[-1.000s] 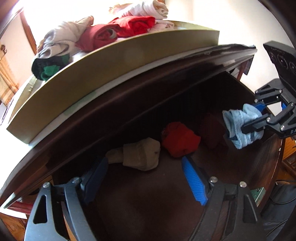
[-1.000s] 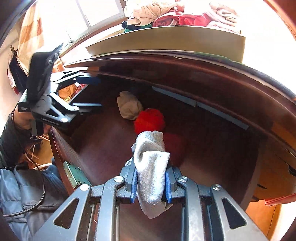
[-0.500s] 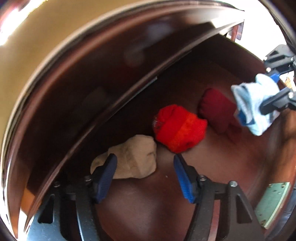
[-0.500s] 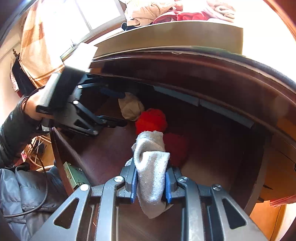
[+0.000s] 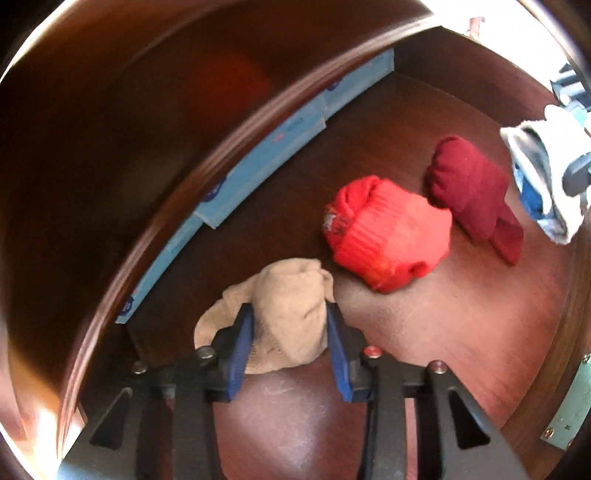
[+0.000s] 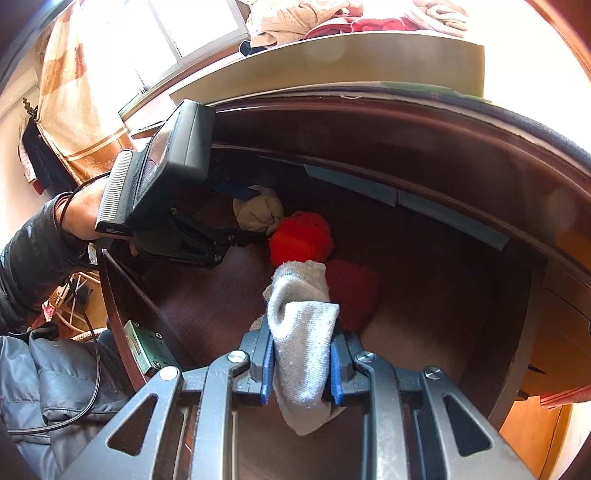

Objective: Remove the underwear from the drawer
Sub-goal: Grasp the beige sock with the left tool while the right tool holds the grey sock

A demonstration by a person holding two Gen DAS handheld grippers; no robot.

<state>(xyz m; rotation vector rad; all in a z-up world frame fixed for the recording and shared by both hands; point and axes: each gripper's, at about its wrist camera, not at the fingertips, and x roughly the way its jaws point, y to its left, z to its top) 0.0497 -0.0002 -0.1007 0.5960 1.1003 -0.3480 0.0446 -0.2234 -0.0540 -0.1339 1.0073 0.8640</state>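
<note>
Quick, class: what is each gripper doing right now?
Left gripper: jaws just closing on the beige bundle.
Right gripper: shut on the grey sock.

Up top we've got a pale olive tray (image 6: 388, 55) sitting on the dresser, heaped with a pile of clothes (image 6: 343, 18) in cream, red and pink. Behind it we see a bright window (image 6: 166, 33) and an orange-patterned curtain (image 6: 74, 103) hanging to its left. Down at the lower left, a black cable (image 6: 94, 365) loops across a dark padded jacket (image 6: 48, 391). Off to the right, orange-brown wood (image 6: 532, 432).
</note>
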